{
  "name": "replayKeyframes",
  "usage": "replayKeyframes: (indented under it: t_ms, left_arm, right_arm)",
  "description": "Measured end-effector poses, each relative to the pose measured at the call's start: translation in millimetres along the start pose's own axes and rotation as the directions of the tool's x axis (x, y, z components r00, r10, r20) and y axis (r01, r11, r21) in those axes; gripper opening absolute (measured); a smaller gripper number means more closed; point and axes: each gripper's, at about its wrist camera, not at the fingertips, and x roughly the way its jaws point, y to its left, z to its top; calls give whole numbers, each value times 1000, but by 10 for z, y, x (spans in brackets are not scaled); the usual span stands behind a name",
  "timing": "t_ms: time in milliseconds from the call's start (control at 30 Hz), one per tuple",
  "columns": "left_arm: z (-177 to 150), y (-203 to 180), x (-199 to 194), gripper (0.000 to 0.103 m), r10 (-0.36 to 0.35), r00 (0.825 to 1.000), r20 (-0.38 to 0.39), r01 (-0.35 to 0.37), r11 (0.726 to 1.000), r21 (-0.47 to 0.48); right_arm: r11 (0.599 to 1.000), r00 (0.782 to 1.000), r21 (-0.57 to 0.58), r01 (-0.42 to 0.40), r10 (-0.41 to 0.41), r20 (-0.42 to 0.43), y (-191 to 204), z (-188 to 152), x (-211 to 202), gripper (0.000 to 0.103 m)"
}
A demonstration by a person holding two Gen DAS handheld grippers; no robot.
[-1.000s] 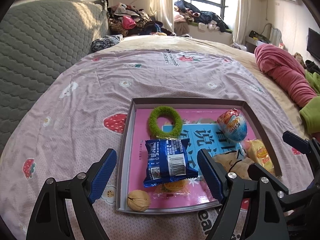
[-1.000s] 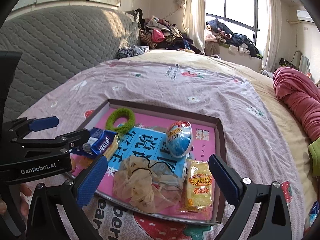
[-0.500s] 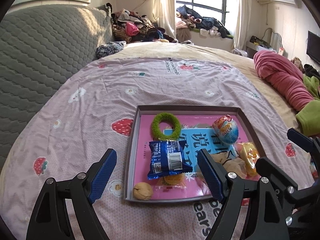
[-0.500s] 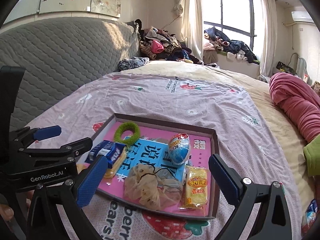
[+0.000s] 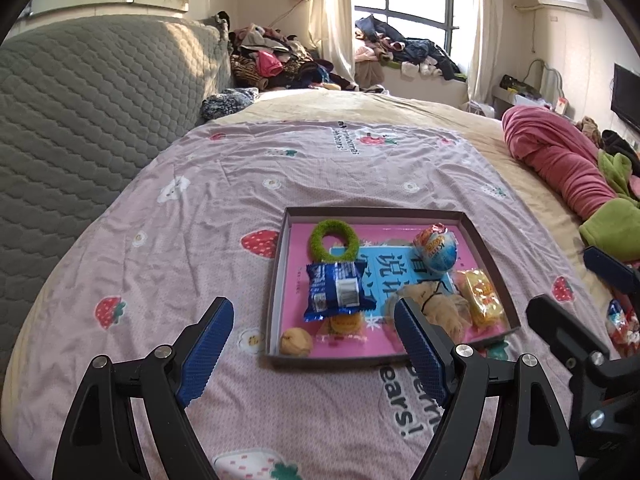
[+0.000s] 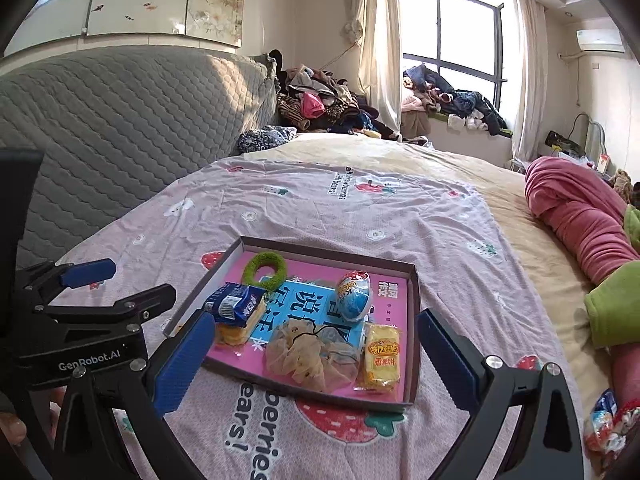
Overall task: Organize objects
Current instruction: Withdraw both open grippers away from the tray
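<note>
Strawberry-print bedspread (image 5: 200, 248) bears a shallow pink-lined tray (image 5: 280, 276) of snacks; both grippers' jaws spread, empty.

Box tray (image 5: 280, 280) brown-walled with a pink floor and a light-blue panel printed with white characters; in the tray: green fuzzy ring (image 5: 334, 240), dark-blue snack packet (image 5: 338, 292) with a white barcode label, blue-white-red foil egg (image 5: 436, 248), yellow snack pack (image 6: 380, 354) with red lettering, beige mesh scrunchie (image 6: 312, 354), tan walnut (image 5: 296, 342); under the tray, lilac bedspread (image 5: 200, 240) with red strawberries and white flowers; right of it, a pink rolled blanket (image 5: 560, 160).
</note>
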Motion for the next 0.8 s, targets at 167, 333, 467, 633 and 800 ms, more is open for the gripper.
replayKeyframes:
  t_ms: [167, 333, 467, 633, 800]
  left_arm:
    - [-81, 9, -159, 84, 6, 1000, 0, -6, 1000, -2]
    - [-167, 5, -327, 84, 8, 1000, 5, -8, 1000, 2]
    - [-247, 2, -467, 84, 9, 1000, 0, -9, 1000, 2]
    - [-322, -19, -625, 84, 10, 1000, 1, -10, 1000, 4]
    - [-396, -18, -803, 84, 11, 1000, 10, -11, 1000, 10]
  right_arm:
    - [1000, 1000, 2, 3, -3, 2, 30, -29, -177, 102]
    - [1000, 1000, 9, 9, -10, 11, 41, -81, -356, 102]
    - [1000, 1000, 12, 18, -19, 11, 37, -113, -482, 102]
    - [1000, 1000, 5, 26, -26, 9, 46, -157, -640, 102]
    - [1000, 1000, 4, 28, -28, 13, 79, -219, -807, 102]
